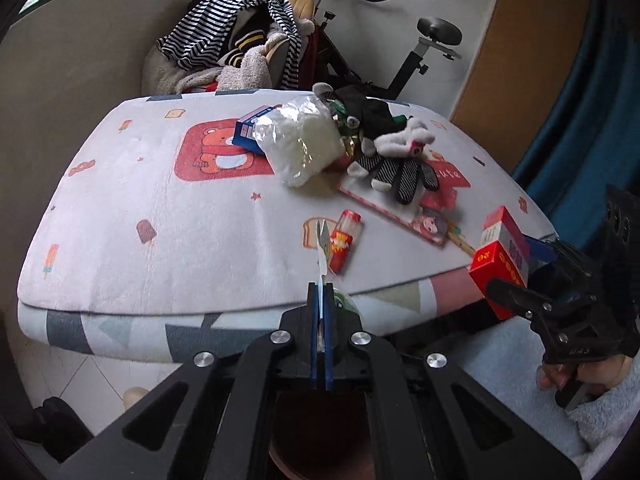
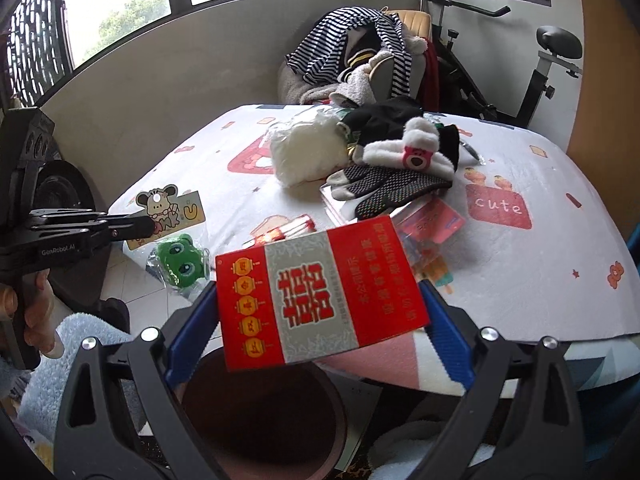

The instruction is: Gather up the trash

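The left gripper (image 1: 320,300) has its 2 blue pads pressed together on a thin clear packet (image 2: 176,236), which holds a printed card with a cartoon mouse and the letter "U" and a green plush frog face; the packet hangs in the air off the near left edge of the worktop (image 2: 540,280). On the black body of this gripper the words "GenRobot.AI" can be read. The right gripper (image 2: 320,312) pinches 1 flat red carton (image 2: 320,292) between its 2 blue pads, which touch the short ends of it; the carton has a silver band with a big red Chinese double sign, 5 round yellow lanterns in a column, and small Chinese lines that are too blurred to read. It is held above the near edge of the worktop, over a round dark brown bin (image 2: 264,412) on the floor. The worktop has a soft white cover with red patches: 1 says "cute", 1 shows an orange bear. On it lie 1 small red cylinder pack (image 1: 347,246) near the middle, 1 clear crinkled bag (image 1: 300,140) with white filling, 1 blue box (image 1: 248,130), 2 dotted knit gloves (image 2: 384,192), and 1 flat pink card pack (image 1: 400,208).
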Tool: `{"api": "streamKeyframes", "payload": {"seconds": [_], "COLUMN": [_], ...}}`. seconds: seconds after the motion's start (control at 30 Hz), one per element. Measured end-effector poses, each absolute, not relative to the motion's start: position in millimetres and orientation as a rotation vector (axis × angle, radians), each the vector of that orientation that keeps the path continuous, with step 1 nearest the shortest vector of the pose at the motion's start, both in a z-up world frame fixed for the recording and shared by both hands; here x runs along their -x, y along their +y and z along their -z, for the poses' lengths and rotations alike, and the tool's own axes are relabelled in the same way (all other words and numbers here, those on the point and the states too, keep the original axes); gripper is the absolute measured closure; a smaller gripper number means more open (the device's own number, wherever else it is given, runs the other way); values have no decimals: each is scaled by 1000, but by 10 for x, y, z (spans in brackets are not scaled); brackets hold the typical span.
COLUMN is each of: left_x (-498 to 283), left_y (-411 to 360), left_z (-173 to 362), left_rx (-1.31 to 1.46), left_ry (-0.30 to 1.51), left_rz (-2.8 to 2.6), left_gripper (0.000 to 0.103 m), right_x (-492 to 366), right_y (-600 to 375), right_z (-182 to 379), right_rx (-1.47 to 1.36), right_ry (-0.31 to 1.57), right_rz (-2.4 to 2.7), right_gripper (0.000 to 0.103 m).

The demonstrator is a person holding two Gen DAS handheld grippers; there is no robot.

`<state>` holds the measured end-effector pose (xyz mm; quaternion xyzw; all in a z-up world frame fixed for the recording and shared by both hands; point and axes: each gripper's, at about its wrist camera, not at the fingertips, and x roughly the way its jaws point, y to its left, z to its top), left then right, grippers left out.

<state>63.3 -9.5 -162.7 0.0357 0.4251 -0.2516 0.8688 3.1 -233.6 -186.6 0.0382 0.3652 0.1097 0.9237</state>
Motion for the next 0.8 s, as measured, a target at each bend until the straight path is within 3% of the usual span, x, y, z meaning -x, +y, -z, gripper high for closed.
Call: {"api": "streamKeyframes", "payload": {"seconds": [0.33,0.6,0.8], "left_x": [64,194,99], "left_y": [-36,-21,-2], "left_z": [1993,2551,2637], "left_rx": [-93,-42,-20], "left_ry": [919,1008,1049], "left_rz": [651,598,574], "left_gripper": [100,100,100], "right_x": [334,363,307], "right_y": [-2113,-2038,-1966], "right_z": [2264,2411,2557], "right_rx": [-146,-148,-107], "right_ry": [789,821,878], "right_rz": [-238,-234,-224], "right_gripper": [9,9,9]}}
